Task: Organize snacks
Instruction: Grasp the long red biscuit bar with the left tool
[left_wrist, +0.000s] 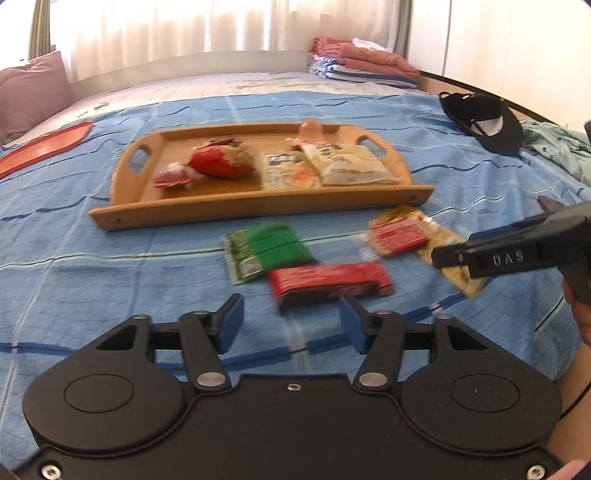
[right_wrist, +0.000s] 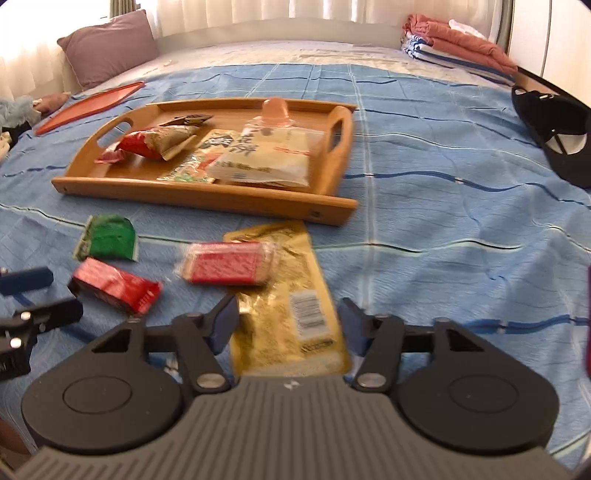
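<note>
Roughly half done, I judge; the wooden tray (left_wrist: 258, 206) on the bed (left_wrist: 92, 280) already holds several packets, from a small red one at its left to a pale bag (left_wrist: 351, 164) at its right; four lie loose on the blanket before it: green packet (left_wrist: 267, 249), red bar (left_wrist: 328, 282), red-labelled cracker pack (right_wrist: 227, 267), gold pouch (right_wrist: 291, 314). Left hand-held gripper (left_wrist: 291, 321) released, empty, near the bar; right hand-held gripper (right_wrist: 290, 325) released, straddling the pouch without pressing it. An orange lid (left_wrist: 44, 146) far left, a black cap (left_wrist: 487, 122) right, both well clear; nothing blocks the way.
</note>
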